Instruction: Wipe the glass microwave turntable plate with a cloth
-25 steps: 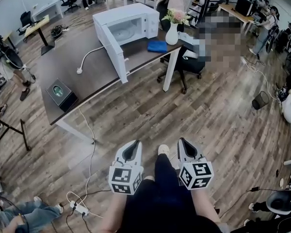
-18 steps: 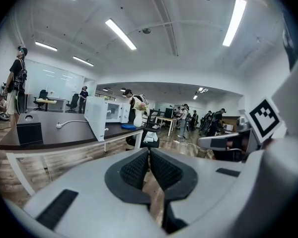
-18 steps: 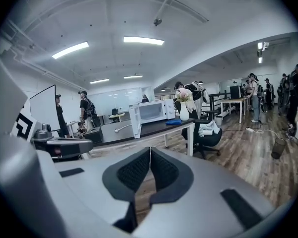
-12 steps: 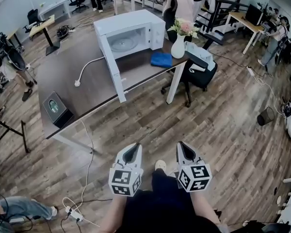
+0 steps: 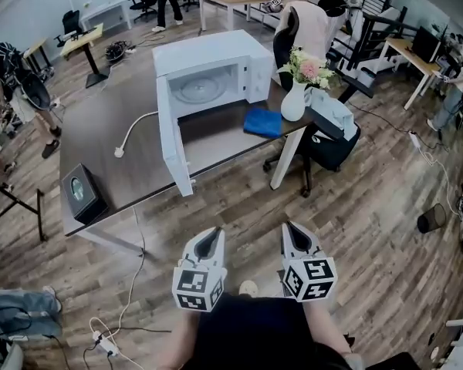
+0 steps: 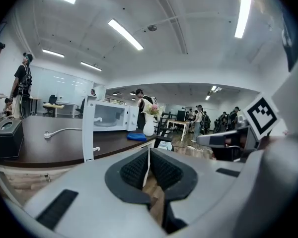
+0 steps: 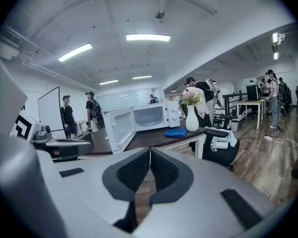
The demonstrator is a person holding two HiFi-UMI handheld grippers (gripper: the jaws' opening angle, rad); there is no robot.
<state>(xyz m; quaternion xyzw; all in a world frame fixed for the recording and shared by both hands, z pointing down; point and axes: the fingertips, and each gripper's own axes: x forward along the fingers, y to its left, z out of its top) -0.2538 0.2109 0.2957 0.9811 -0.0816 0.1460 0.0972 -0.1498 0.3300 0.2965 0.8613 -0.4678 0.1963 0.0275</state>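
A white microwave point(image 5: 208, 72) stands on the dark table point(image 5: 100, 141) with its door point(image 5: 172, 146) swung open. The glass turntable plate point(image 5: 198, 89) lies inside it. A folded blue cloth point(image 5: 263, 122) lies on the table to the microwave's right, also seen as the cloth point(image 7: 176, 132) and cloth point(image 6: 136, 137) from the grippers. My left gripper point(image 5: 207, 242) and right gripper point(image 5: 295, 238) are held side by side over the wooden floor, well short of the table. Both are shut with nothing between the pads.
A white vase of flowers point(image 5: 297, 91) stands at the table's right corner beside an office chair point(image 5: 332, 126). A black box point(image 5: 81, 193) sits at the left end, and a white power cord point(image 5: 135, 129) lies on the tabletop. People stand at far desks.
The table and microwave have come closer and lower in the head view as I walked toward them. Both grippers kept their pose and stayed shut.
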